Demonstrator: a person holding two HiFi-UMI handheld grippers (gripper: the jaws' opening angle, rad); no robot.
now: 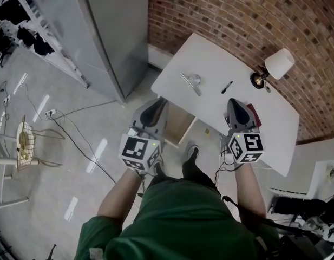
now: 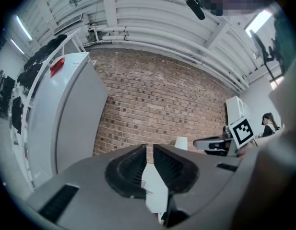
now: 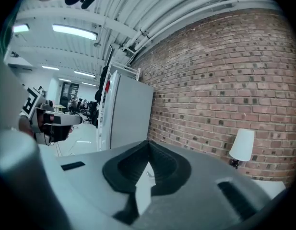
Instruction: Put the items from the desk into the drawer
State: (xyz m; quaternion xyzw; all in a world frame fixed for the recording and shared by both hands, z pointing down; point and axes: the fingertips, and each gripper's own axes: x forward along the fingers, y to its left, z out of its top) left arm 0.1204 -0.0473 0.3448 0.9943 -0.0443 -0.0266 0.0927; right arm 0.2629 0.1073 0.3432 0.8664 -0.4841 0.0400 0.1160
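Above the desk's (image 1: 210, 56) near edge, left gripper (image 1: 161, 102) jaws a slit apart, right gripper (image 1: 232, 102) closed, both empty; pen (image 1: 227, 86) lies untouched. First pick seemingly pending: reach, open wide.

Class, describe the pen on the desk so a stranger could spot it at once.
Find the white desk against the brick wall. On its top, between the white-shaded lamp and the long silvery item, lies the pen. It is the only thin black stick there.
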